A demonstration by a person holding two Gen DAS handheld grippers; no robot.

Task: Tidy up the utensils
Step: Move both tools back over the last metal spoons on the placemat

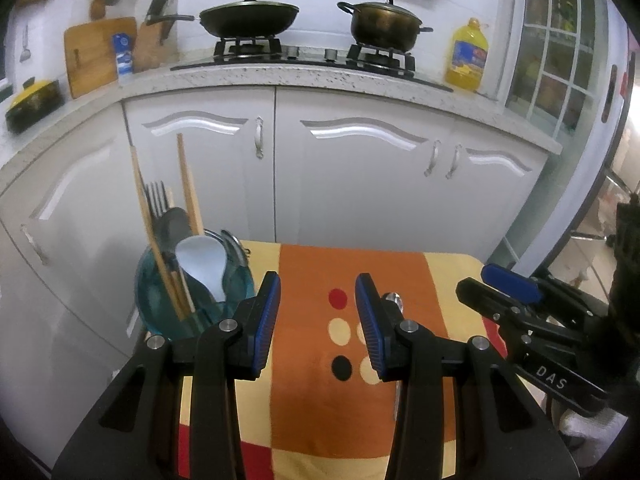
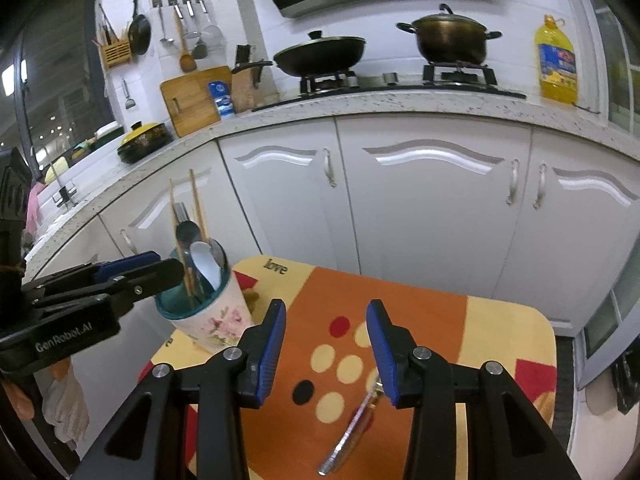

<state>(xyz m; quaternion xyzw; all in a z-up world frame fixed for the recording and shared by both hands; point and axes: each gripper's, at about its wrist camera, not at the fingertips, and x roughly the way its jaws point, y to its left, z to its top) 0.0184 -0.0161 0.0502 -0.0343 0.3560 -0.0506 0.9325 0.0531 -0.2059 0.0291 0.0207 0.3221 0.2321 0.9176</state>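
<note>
A floral cup with a teal inside (image 2: 208,316) stands at the table's far left and holds chopsticks (image 2: 197,208), a fork, a dark spoon and a white spoon (image 2: 206,264); it shows in the left wrist view (image 1: 192,296) too. A metal utensil (image 2: 352,428) lies flat on the patterned cloth, its head hidden behind my right finger; its bowl shows in the left wrist view (image 1: 394,300). My left gripper (image 1: 318,320) is open and empty, just right of the cup. My right gripper (image 2: 326,352) is open and empty above the cloth, left of the lying utensil.
The small table carries an orange, yellow and red cloth (image 2: 400,320). White cabinets (image 2: 432,216) stand behind it. The counter above holds a wok (image 2: 320,56), a pot (image 2: 450,38), an oil bottle (image 2: 557,66) and a cutting board (image 2: 196,100).
</note>
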